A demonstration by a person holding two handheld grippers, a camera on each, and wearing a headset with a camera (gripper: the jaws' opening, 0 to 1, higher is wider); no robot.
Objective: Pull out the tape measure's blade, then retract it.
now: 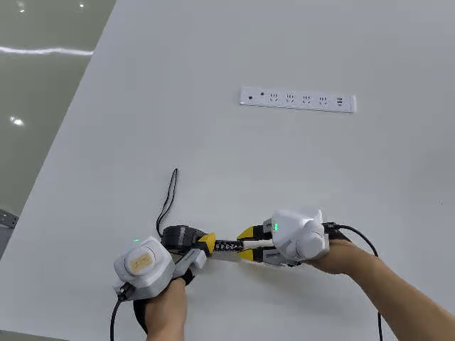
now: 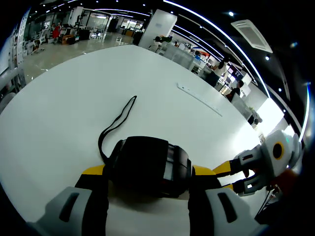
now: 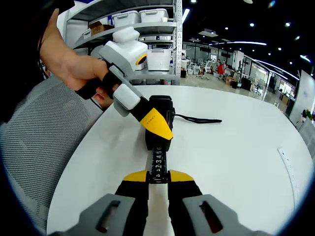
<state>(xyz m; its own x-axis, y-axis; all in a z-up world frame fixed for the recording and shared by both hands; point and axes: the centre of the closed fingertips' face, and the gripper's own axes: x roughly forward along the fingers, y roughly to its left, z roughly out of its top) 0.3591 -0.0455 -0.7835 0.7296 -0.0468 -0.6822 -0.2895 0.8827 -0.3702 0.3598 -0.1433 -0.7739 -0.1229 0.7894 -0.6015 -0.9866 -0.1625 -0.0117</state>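
**A:** What is the head view giving us?

**B:** The tape (image 1: 181, 236) is sitting low near the close edge of the table (image 1: 249, 163). I cannot tell if it is touching the top. The left gripper (image 1: 193, 246) is clamping its black case. The right gripper (image 1: 247, 244) is pinching the blade (image 1: 226, 246), and a short run of it is showing between the two.

**A:** Which way is it pointing?

**B:** The blade is running left to right across the view, out of the case toward the right gripper. A black strap (image 1: 168, 199) is trailing from the case toward the far side. A white power strip (image 1: 297, 99) is lying well beyond it on the bare white top. Glossy floor (image 1: 43, 71) is showing past the table's left edge.

**A:** And the left gripper view?

**B:** It is bringing the grip up close. Both yellow-tipped fingers (image 2: 93, 172) are pressing the case's sides, spread to the case's width. The right gripper is coming in from the right. Behind, an open hall is spreading out, with ceiling lights (image 2: 229, 14) and people (image 2: 235, 91) standing far back.

**A:** The right gripper view?

**B:** It is adding the numerals printed on the blade. The jaws are standing narrow, closed on the blade's end. The blade is running straight ahead into the case. A finger of the left gripper is lying across the case, and a hand (image 3: 74, 69) is holding that gripper. Shelves (image 3: 147, 29) with bins are standing behind.
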